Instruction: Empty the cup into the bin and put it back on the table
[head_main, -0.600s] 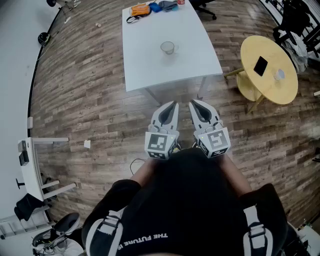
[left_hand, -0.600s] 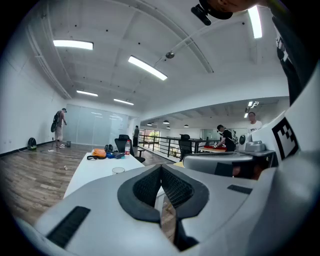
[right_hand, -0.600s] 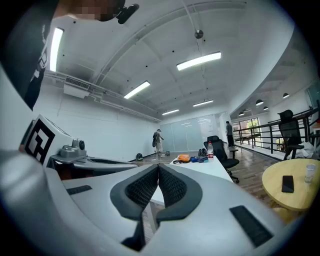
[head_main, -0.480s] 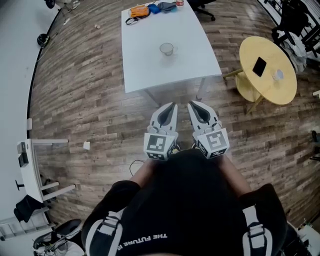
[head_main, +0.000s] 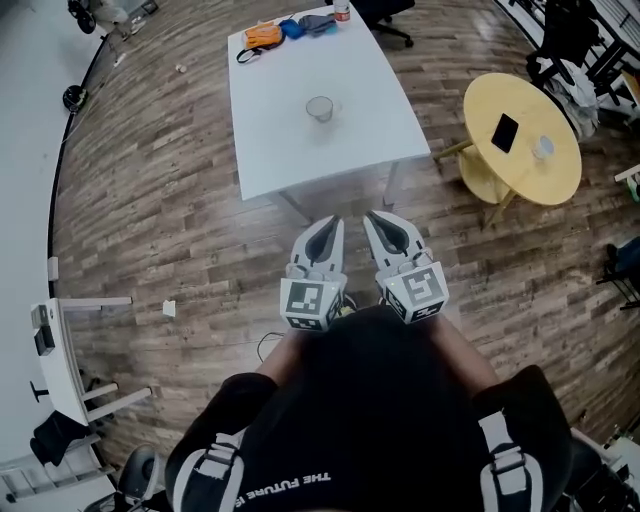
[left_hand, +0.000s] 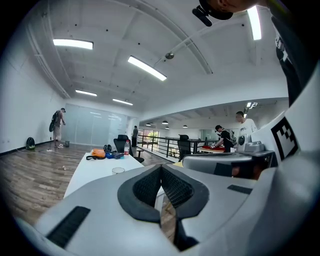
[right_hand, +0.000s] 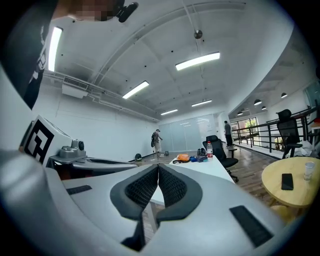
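The left gripper (head_main: 334, 224) and the right gripper (head_main: 372, 217) are both clenched on nothing, pads pressed together, held side by side close to the person's body and pointing toward the white table (head_main: 290, 150). The clear glass cup (head_main: 320, 108) stands upright near the middle of that table, well apart from both grippers, and no bin shows in any view. If the jaws reach the cup unopened they would likely knock it over and spill whatever it holds, and smooth glass could slip from a shallow pinch
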